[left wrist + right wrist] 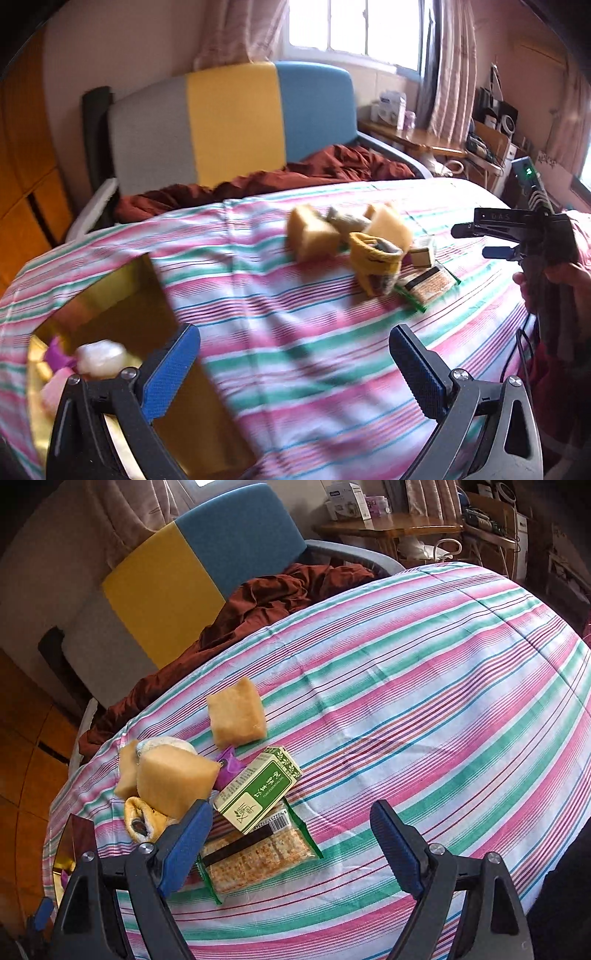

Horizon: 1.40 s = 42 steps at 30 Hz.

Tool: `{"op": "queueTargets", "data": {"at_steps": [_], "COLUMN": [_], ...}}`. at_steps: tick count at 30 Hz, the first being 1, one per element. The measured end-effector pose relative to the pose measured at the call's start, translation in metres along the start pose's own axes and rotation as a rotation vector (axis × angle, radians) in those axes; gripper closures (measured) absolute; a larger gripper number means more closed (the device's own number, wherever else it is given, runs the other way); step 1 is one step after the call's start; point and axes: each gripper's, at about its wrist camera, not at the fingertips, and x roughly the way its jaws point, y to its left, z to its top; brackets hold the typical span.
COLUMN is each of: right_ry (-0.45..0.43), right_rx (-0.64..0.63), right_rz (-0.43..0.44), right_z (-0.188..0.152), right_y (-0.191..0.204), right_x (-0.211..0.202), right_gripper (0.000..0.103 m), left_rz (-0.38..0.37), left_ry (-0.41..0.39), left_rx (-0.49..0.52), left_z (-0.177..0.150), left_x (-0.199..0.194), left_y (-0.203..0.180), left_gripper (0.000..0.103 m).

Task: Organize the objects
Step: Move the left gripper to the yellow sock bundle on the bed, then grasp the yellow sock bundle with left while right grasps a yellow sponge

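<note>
A loose heap is seen on the striped bedspread [424, 686] — sponge blocks [236, 716], a green box [258, 790], a cracker packet [255, 853] and a yellow sock [142, 821] all lean on one another. A slip is judged likely here: if one piece is pulled, its neighbours could be dragged or toppled, since the box rests on the packet and a sponge sits against the sock. The soft cloth could also be bunched up under a closing finger, and the crinkly wrapper could be pinched at its edge only and dropped.

The gold box [110, 295] is seen at the near left in the left wrist view, with a few small items already inside; its rim could be clipped on the way in.

The left gripper [295, 369] is spread wide and nothing is held — it hovers between the gold box and the heap. The right gripper [291, 845] is likewise spread wide and empty, with its left finger [184, 849] in front of the packet's end; whether contact is made cannot be told.
</note>
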Motion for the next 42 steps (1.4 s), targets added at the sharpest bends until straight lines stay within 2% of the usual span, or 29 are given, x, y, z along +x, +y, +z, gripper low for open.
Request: {"op": "queueTargets", "data": {"at_steps": [3, 7, 11, 19, 22, 24, 25, 28, 33, 38, 42], "right_ry": [0.016, 0.023, 0.034, 0.056, 0.054, 0.049, 0.047, 0.043, 0.053, 0.073, 0.07], "right_rx": [0.002, 0.02, 0.031, 0.015, 0.008, 0.0, -0.005, -0.025, -0.074, -0.174, -0.265], "right_rz": [0.017, 0.04, 0.058, 0.067, 0.063, 0.059, 0.06, 0.06, 0.071, 0.108, 0.127], "right_z": [0.0, 0.001, 0.001, 0.002, 0.003, 0.003, 0.003, 0.002, -0.001, -0.008, -0.015], "right_y": [-0.001, -0.006, -0.008, -0.005, -0.004, -0.003, -0.002, 0.002, 0.012, 0.034, 0.053], "right_x": [0.002, 0.002, 0.003, 0.009, 0.01, 0.01, 0.009, 0.009, 0.012, 0.014, 0.012], "right_gripper": [0.014, 0.014, 0.014, 0.014, 0.014, 0.014, 0.014, 0.014, 0.014, 0.014, 0.014], "left_rz": [-0.026, -0.075, -0.128, -0.101, -0.103, -0.145, -0.179, -0.207, -0.237, -0.249, -0.249], "left_ry": [0.043, 0.057, 0.095, 0.157, 0.178, 0.178, 0.185, 0.164, 0.159, 0.135, 0.124], "left_rx": [0.02, 0.055, 0.029, 0.011, -0.031, -0.091, -0.121, -0.132, -0.137, -0.193, -0.209], "left_z": [0.011, 0.022, 0.035, 0.054, 0.058, 0.055, 0.053, 0.043, 0.01, -0.023, -0.039], "left_x": [0.031, 0.065, 0.095, 0.157, 0.171, 0.171, 0.17, 0.156, 0.121, 0.09, 0.082], "left_y": [-0.02, -0.043, -0.054, -0.07, -0.068, -0.06, -0.056, -0.051, -0.039, -0.026, -0.02], "left_gripper": [0.0, 0.0, 0.0, 0.0, 0.001, 0.036, 0.059, 0.063, 0.063, 0.062, 0.061]}}
